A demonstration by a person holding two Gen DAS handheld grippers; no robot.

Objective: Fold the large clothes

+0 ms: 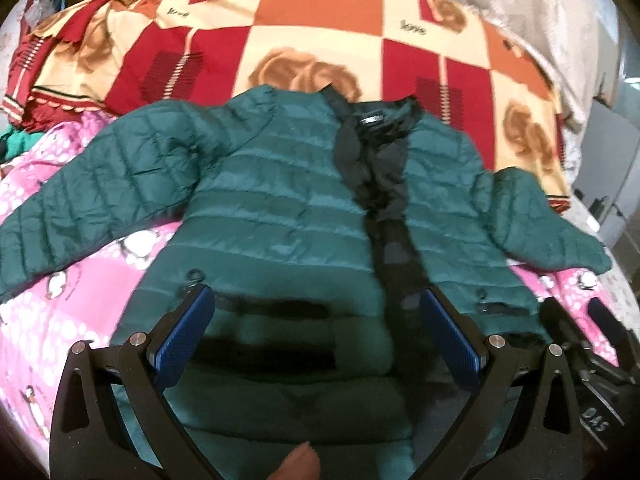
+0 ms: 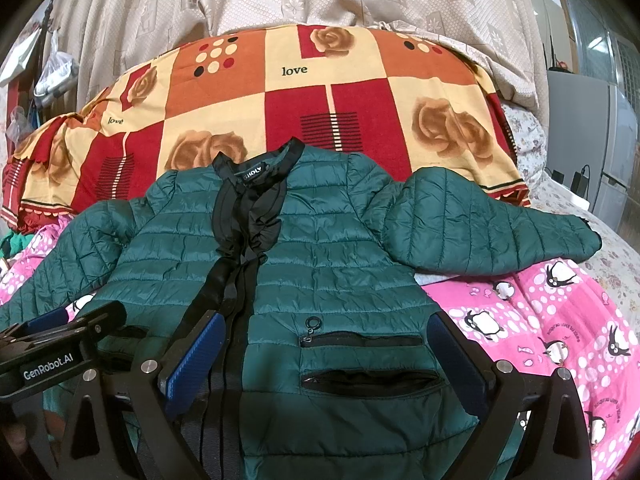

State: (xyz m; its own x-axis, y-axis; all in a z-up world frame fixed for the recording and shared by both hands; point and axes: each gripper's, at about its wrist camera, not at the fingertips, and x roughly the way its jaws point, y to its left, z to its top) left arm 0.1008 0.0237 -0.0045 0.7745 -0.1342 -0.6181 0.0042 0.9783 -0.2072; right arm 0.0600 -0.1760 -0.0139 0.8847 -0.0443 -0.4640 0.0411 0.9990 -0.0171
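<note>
A dark green quilted puffer jacket [image 2: 340, 248] lies face up and spread out on a pink penguin-print quilt [image 2: 560, 320], collar toward an orange-and-red rose-patterned blanket [image 2: 360, 92] at the far side; its front is unzipped, with the black lining and zipper tape [image 2: 236, 240] showing down the middle, and both sleeves reach outward. The left gripper [image 1: 318, 334] hovers over the hem on its own side with its blue pads set wide apart and nothing between them; the right gripper [image 2: 326, 350] is likewise spread, standing over the zipped pocket [image 2: 360, 340] and the pocket below it; neither appears to hold cloth.

The step in hand looks like the first fold, and it seems best begun by closing the two front panels edge to edge so the lining is hidden; then each tool should bite a sleeve near the cuff, taking both layers of the slippery shell, and carry it across the chest; puffy fill springs back, so pressing each fold flat before letting go should help; the right sleeve [image 2: 488, 220] is already bent at the elbow and may need straightening first.

Readable writing: the neck label [image 2: 253, 175] seems to read "GHOLY", though small; "love" [image 2: 294, 70] is printed on the blanket; "GenRobot.AI" [image 2: 47, 372] marks the left tool's body as seen from the right wrist; the quilt's curved print is too small to read.
</note>
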